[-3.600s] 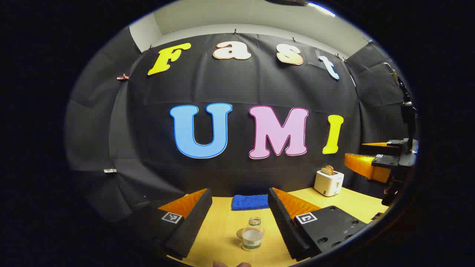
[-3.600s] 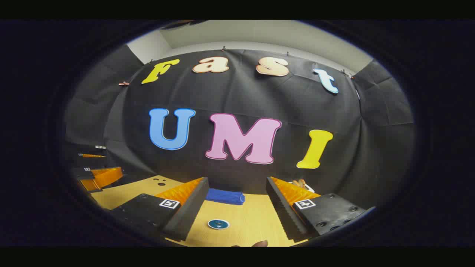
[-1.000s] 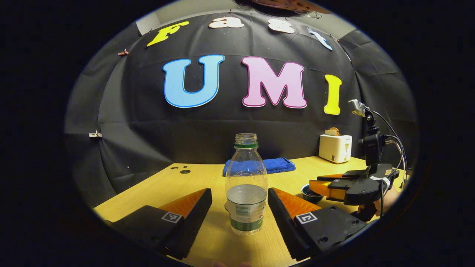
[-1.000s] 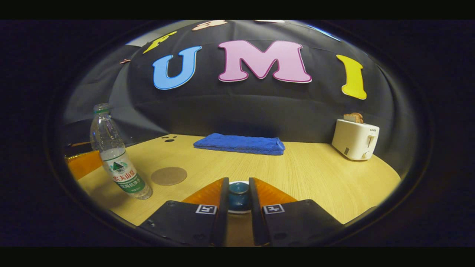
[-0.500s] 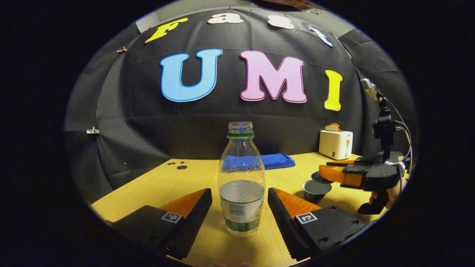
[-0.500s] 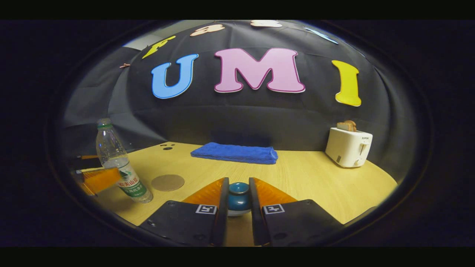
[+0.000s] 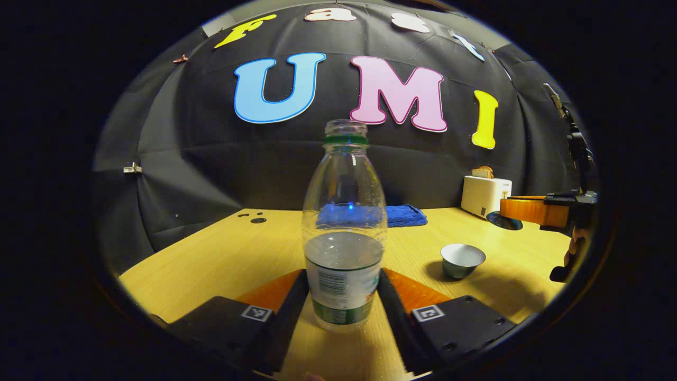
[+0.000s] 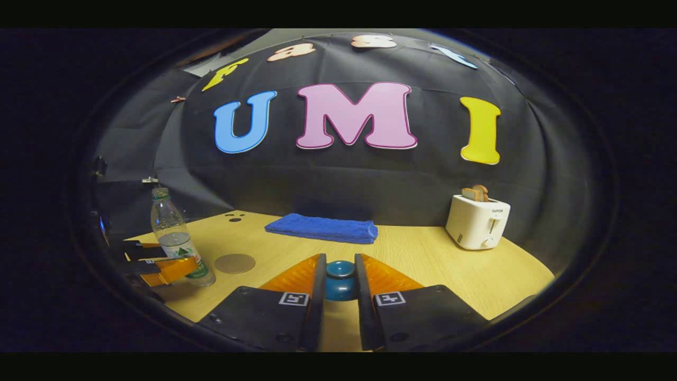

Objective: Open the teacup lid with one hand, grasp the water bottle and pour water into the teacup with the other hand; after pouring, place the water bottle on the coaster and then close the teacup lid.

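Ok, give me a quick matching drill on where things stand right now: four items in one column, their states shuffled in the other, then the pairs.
Items
1. clear plastic water bottle
2. small grey teacup
3. blue ceramic teacup lid
4. round brown coaster

States
A. bare on the table
B. between the left gripper's fingers
C. uncovered, standing on the table
D. clamped in the right gripper, off the cup

Pairs: 1-B, 2-C, 3-D, 4-A

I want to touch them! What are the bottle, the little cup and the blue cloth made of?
Water bottle: clear thin plastic, you see through it. Teacup: probably glazed ceramic, shiny with a pale inside. Blue towel: soft fuzzy fabric, folded.
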{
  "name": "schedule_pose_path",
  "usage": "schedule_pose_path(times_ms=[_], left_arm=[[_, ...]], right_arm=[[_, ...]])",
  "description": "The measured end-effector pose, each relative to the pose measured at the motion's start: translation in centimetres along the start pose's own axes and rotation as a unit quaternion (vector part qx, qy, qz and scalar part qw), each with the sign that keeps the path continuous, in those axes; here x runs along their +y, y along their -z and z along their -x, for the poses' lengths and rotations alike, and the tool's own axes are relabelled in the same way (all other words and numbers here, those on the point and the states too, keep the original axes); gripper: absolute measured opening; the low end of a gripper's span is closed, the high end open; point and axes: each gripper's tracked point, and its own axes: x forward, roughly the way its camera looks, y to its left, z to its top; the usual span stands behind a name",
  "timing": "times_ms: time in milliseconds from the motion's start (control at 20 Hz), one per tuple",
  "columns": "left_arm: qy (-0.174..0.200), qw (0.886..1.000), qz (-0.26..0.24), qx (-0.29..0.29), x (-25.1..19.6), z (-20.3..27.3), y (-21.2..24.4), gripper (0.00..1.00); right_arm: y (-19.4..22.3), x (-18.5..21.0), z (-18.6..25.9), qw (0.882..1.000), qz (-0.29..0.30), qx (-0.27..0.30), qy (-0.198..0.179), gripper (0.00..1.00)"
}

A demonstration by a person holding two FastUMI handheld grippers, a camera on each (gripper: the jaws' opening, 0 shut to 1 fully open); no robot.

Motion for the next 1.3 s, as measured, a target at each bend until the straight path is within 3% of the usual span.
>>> schedule_pose_path(times_ms=[50,200,250,300,400,450,500,750,850,950,1000,1100,1150,1200,1300], left_arm=[[-0.001,1.000,-0.003,0.004,-0.1,0.1,0.2,0.79],[-0.022,0.999,-0.041,0.010,0.7,0.0,-0.8,0.77],[-0.030,0.997,-0.066,0.008,1.0,-0.1,-1.3,0.76],[-0.041,0.995,-0.095,0.004,1.3,-0.3,-2.0,0.72],[-0.046,0.986,-0.157,-0.001,1.3,-1.0,-3.5,0.80],[-0.048,0.980,-0.195,-0.001,1.3,-1.4,-3.8,0.76],[-0.049,0.972,-0.231,-0.001,1.1,-1.8,-4.1,0.75],[-0.038,0.923,-0.383,0.005,-0.9,-3.5,-4.7,0.75],[-0.030,0.910,-0.414,0.019,-1.7,-4.4,-4.1,0.71],[-0.022,0.898,-0.438,0.035,-2.3,-5.0,-3.3,0.75],[-0.019,0.890,-0.454,0.040,-2.6,-5.3,-3.2,0.75],[-0.016,0.866,-0.499,0.039,-3.3,-5.8,-3.4,0.75],[-0.015,0.853,-0.520,0.037,-3.5,-5.9,-3.3,0.75],[-0.015,0.842,-0.538,0.036,-3.9,-6.0,-3.2,0.75],[-0.013,0.823,-0.566,0.044,-4.0,-6.2,-2.7,0.75]], right_arm=[[0.1,-0.6,0.1,1.000,0.003,0.000,0.005,0.31],[0.4,-2.2,0.5,1.000,0.010,0.002,0.019,0.31],[0.6,-2.9,0.8,1.000,0.011,0.003,0.026,0.35],[0.6,-3.6,0.9,1.000,0.009,0.003,0.029,0.22],[0.7,-4.6,1.2,0.999,0.010,0.001,0.034,0.31],[0.8,-5.2,1.4,0.999,0.013,0.002,0.036,0.27],[1.0,-5.5,1.5,0.999,0.012,0.002,0.036,0.31],[1.5,-7.9,2.3,0.999,0.004,0.002,0.042,0.27],[1.7,-8.6,2.6,0.999,0.001,0.002,0.042,0.27],[1.8,-9.3,3.0,0.999,0.001,0.001,0.042,0.31],[1.8,-9.6,3.1,0.999,0.001,0.000,0.043,0.27],[1.9,-10.1,3.3,0.999,-0.002,-0.001,0.043,0.31],[2.1,-10.4,3.4,0.999,-0.002,0.000,0.042,0.27],[2.2,-10.7,3.5,0.999,-0.001,0.001,0.041,0.31],[2.1,-11.3,3.7,0.999,0.000,0.000,0.042,0.27]])
